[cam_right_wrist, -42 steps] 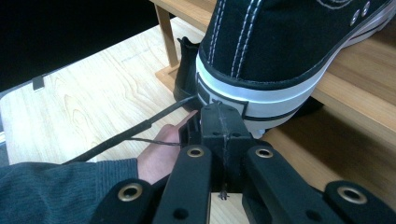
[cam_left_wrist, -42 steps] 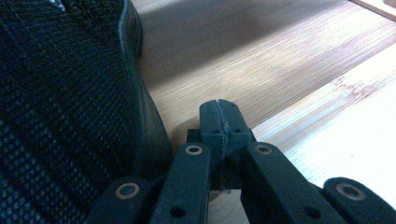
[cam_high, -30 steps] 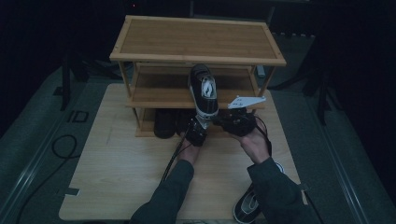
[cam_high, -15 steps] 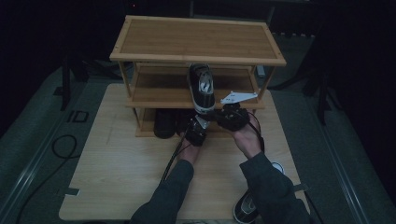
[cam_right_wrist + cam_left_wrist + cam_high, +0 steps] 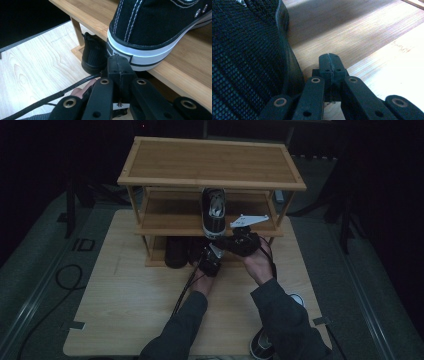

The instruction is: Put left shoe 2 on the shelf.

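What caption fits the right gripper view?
Shut right hand-held gripper at the heel of a black canvas sneaker with white rubber sole on a wooden shelf.

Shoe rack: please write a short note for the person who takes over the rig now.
Left tool: shut, empty, low beside the black mesh shoe on the bottom shelf.
Right tool: shut, empty, tips at the heel of the black canvas sneaker.
Done: sneaker lies on the middle shelf of the rack, heel at the front edge.
Left: probably push the sneaker further in and straighten the mesh shoe.

Three-tier bamboo shoe rack (image 5: 212, 162) on a pale wooden board (image 5: 125, 300), dark floor around.
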A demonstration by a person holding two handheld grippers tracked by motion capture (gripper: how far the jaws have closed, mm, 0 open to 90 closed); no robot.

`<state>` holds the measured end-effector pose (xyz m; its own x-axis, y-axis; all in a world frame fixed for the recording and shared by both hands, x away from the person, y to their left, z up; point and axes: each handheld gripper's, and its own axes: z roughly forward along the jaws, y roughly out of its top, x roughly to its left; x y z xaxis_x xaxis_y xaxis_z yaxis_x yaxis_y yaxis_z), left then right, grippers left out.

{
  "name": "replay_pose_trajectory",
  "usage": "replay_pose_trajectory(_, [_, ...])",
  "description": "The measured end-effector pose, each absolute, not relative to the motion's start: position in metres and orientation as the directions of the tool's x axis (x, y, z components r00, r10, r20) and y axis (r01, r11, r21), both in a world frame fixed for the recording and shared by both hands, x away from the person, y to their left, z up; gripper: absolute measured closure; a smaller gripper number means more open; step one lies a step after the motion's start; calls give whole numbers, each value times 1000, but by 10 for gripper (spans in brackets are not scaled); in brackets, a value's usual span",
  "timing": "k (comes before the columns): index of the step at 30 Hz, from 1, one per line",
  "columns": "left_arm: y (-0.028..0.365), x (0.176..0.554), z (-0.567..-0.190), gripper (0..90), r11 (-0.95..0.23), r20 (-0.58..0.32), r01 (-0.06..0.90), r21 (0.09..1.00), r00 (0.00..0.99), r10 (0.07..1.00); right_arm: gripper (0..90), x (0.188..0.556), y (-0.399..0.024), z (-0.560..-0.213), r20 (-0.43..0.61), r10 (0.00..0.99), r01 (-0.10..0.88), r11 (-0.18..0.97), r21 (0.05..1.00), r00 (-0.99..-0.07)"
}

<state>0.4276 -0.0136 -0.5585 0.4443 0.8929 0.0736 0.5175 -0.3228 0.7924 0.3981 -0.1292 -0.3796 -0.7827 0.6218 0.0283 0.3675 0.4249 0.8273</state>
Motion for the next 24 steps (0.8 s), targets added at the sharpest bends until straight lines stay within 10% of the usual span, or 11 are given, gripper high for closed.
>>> replay_pose_trajectory(24, [-13, 427, -558, 900, -323, 78, 523, 789, 436, 897, 900, 405, -122, -381, -25, 656, 352, 436, 828, -755])
